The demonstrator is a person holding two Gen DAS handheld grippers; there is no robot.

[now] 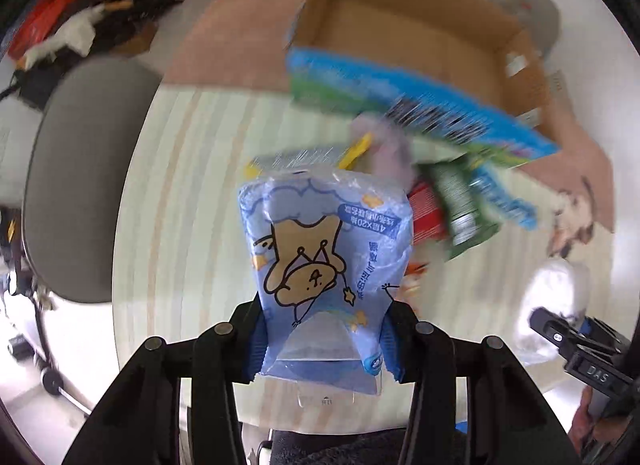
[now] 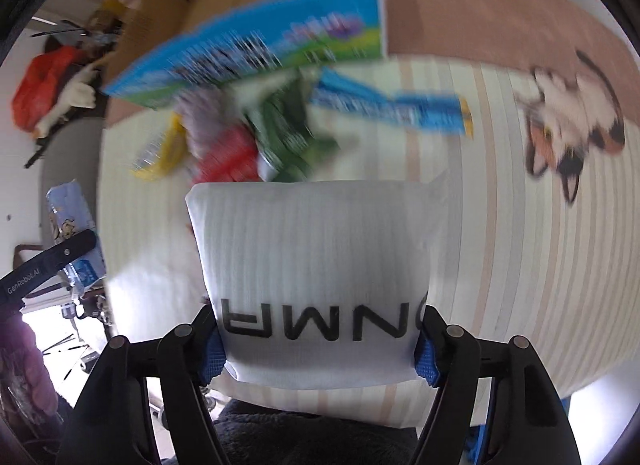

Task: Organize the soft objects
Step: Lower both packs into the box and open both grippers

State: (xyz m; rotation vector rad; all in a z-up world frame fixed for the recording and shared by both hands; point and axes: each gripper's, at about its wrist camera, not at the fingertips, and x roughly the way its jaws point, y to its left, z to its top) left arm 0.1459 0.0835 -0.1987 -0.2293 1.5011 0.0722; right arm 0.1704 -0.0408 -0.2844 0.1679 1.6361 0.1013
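Note:
My left gripper [image 1: 324,341] is shut on a blue tissue pack [image 1: 324,249] printed with a cartoon bear, held above the striped table. My right gripper [image 2: 320,345] is shut on a white soft pack [image 2: 316,265] with black letters, also above the table. The white pack shows at the right edge of the left wrist view [image 1: 556,305], and the blue pack at the left edge of the right wrist view [image 2: 72,233]. An open cardboard box [image 1: 420,37] stands at the far side of the table.
A pile lies mid-table: a flat blue-green box [image 1: 420,105], a green packet [image 1: 460,205], a red packet [image 1: 428,213], a lilac soft thing [image 1: 384,145], yellow items [image 1: 356,153]. A pink cat-print mat [image 2: 572,125] covers the far table. A grey chair [image 1: 80,169] stands left.

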